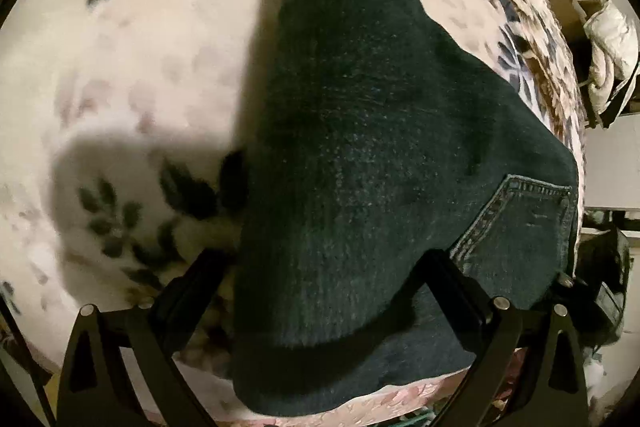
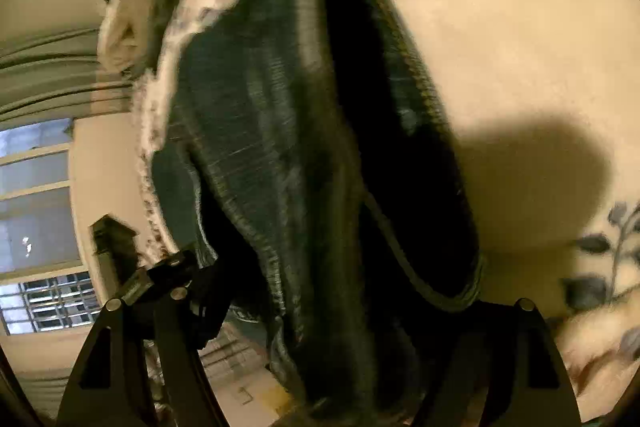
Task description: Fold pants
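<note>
Dark blue denim pants (image 1: 360, 155) lie on a cream floral blanket (image 1: 132, 75), stretching away from me, with a stitched back pocket (image 1: 520, 223) at the right. My left gripper (image 1: 320, 267) is open; its two black fingers straddle the near end of the pants, fabric lying between them. In the right wrist view the pants (image 2: 304, 147) hang or bunch close to the lens, blurred. My right gripper (image 2: 332, 291) has its fingers wide apart on either side of the fabric.
The bed edge (image 1: 400, 395) runs along the bottom of the left wrist view. Clutter and a white bundle (image 1: 612, 51) sit beyond the bed at the right. A window (image 2: 36, 211) and wall show at the left of the right wrist view.
</note>
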A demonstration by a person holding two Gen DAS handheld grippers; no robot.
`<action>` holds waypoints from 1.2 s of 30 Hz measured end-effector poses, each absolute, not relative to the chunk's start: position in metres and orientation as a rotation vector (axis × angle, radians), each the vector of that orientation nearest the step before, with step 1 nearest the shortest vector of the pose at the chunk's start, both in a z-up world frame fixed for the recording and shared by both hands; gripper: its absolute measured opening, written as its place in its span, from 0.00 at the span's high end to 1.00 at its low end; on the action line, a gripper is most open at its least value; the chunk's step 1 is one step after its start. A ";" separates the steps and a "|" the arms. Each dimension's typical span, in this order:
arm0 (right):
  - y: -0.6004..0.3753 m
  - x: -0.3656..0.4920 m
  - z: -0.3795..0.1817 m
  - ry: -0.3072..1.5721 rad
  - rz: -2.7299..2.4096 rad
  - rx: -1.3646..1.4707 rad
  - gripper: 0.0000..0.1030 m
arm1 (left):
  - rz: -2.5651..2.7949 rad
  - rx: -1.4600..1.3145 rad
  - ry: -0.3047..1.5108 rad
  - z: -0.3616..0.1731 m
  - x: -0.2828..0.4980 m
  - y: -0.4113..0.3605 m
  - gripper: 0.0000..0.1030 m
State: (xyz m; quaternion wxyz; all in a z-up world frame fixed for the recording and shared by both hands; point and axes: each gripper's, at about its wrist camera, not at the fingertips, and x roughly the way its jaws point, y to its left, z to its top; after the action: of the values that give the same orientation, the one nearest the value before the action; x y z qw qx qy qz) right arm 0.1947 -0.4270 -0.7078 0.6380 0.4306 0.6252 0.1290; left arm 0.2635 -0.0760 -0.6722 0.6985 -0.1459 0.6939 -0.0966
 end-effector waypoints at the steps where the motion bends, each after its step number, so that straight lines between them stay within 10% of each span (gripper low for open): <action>1: -0.426 0.191 -0.699 1.392 0.316 0.977 0.23 | -0.220 -0.330 1.550 -0.674 0.265 -0.075 0.00; 9: -0.434 0.186 -0.726 1.412 0.257 1.095 0.19 | -0.239 -0.446 1.558 -0.682 0.267 -0.073 0.03; 14: -0.441 0.162 -0.700 1.380 0.227 1.066 0.56 | -0.276 -0.445 1.485 -0.660 0.257 -0.062 0.59; 18: -0.437 0.150 -0.676 1.370 0.212 1.056 0.62 | -0.288 -0.448 1.450 -0.633 0.247 -0.054 0.72; 36: -0.425 0.258 -0.505 1.132 0.319 1.044 0.66 | -0.377 -0.504 1.202 -0.473 0.363 -0.057 0.78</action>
State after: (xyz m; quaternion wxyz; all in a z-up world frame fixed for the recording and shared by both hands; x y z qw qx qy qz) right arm 0.2582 -0.4247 -0.5051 0.7065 0.4697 0.5095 0.1435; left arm 0.3625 -0.0566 -0.4732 0.7785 -0.2332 0.5560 -0.1745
